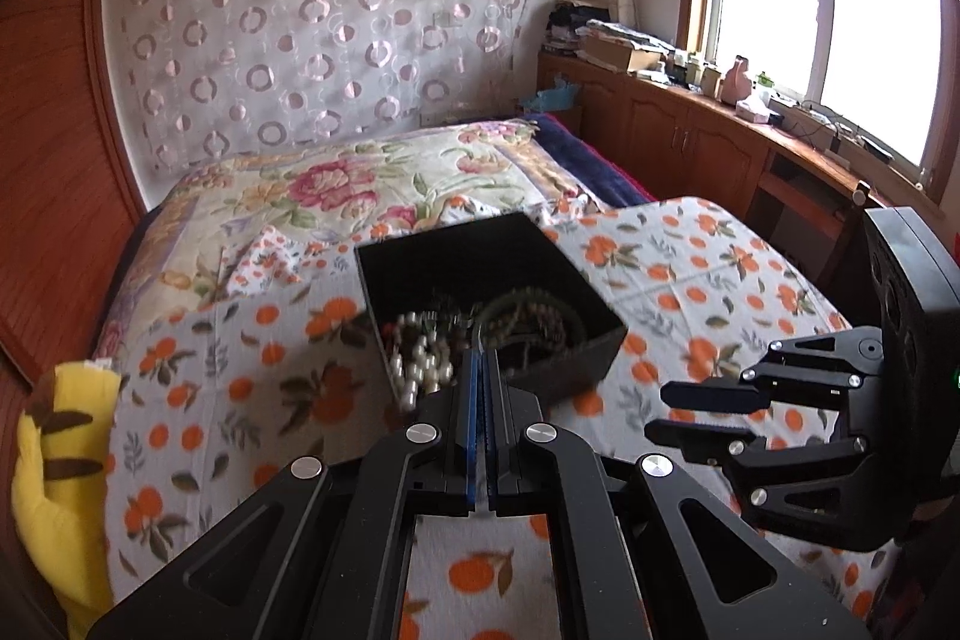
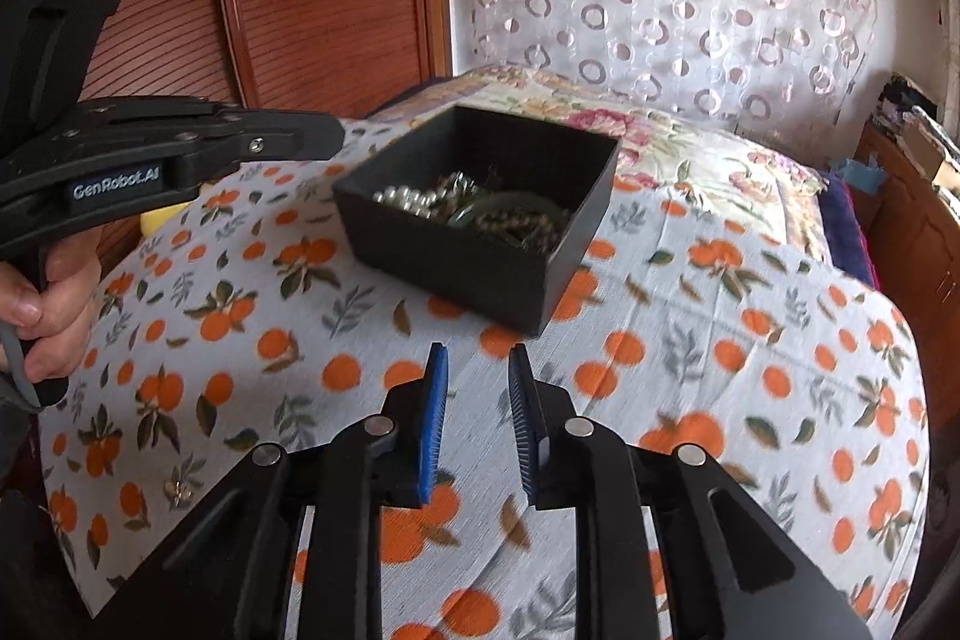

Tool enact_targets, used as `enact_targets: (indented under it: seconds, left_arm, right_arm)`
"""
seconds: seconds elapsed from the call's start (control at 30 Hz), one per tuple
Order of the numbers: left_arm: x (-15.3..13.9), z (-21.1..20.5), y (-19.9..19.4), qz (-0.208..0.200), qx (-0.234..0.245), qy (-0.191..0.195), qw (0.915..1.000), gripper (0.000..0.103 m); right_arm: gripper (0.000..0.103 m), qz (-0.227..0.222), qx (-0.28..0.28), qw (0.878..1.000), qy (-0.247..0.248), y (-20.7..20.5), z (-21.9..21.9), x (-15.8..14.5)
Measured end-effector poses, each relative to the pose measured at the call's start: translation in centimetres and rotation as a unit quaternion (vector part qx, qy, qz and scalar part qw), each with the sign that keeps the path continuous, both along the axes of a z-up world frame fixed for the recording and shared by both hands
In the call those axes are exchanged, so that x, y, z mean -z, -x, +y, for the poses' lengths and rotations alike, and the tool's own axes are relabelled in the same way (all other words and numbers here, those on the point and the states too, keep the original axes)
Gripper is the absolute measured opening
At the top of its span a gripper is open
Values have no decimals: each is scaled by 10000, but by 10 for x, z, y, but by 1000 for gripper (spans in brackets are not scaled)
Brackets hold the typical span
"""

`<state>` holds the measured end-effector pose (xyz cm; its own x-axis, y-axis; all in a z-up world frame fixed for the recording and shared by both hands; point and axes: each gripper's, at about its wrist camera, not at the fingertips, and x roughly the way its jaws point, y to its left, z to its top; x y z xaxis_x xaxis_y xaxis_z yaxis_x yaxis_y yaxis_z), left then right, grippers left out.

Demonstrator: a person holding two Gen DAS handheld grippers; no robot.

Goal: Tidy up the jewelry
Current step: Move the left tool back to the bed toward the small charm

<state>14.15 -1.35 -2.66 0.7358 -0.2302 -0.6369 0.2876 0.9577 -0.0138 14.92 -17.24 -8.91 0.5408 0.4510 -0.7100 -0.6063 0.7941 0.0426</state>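
The left tool [image 1: 482, 358] is seen closed: its 2 blue-padded fingers [image 1: 471, 400] are pressed together with only a hairline between them, and nothing is seen held between them. It is levelled forward and slightly downward, its tips lying in line with the near rim of the black box [image 1: 600, 340]; contact with the box cannot be confirmed. In the right wrist view the same tool [image 2: 324, 133] is seen from the side, held roughly horizontal above the bed, tips directed toward the box's left corner. The hand [image 2: 51, 304] is wrapped around its grip at the left edge of that view.

The right tool [image 2: 477, 361] is seen open, a clear gap being kept between its 2 blue pads [image 2: 433, 418], and nothing is held. It is hovering above the orange-print sheet [image 2: 750, 340], short of the box's near corner and apart from it. In the left wrist view it [image 1: 657, 409] enters from the right, fingers pointing left, to the right of the box.

The black box [image 2: 480, 274] is resting on the sheet, set cornerwise to both cameras. The jewelry [image 2: 468, 208] is heaped inside it: a strand of pearl-like beads [image 1: 420, 370] on the left, darker bead strings [image 1: 528, 322] on the right. Individual pieces cannot be separated owing to blur.

1 small metallic item [image 2: 177, 489] is noted lying on the sheet, well apart from the box; its kind cannot be told.

A floral quilt [image 1: 360, 184] lies beyond the sheet, and a yellow plush item [image 1: 60, 460] at the bed's left edge.
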Motion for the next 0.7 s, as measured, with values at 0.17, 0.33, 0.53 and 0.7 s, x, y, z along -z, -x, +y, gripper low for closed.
enact_targets:
  seconds: [0.17,0.33,0.53,0.7]
  left_arm:
    - [14,8,11,136,-79,-3,9999,1]
    - [24,14,22,246,-112,-12,9996,1]
    - [33,18,32,339,-146,-4,9993,1]
    - [38,20,45,404,-186,3,9990,1]
  right_arm:
    - [23,143,-85,9999,40,3,7,9]
    - [23,297,-110,9994,141,3,13,18]
    - [17,396,-67,9989,252,2,16,24]
    - [12,308,-9,9991,275,7,13,23]
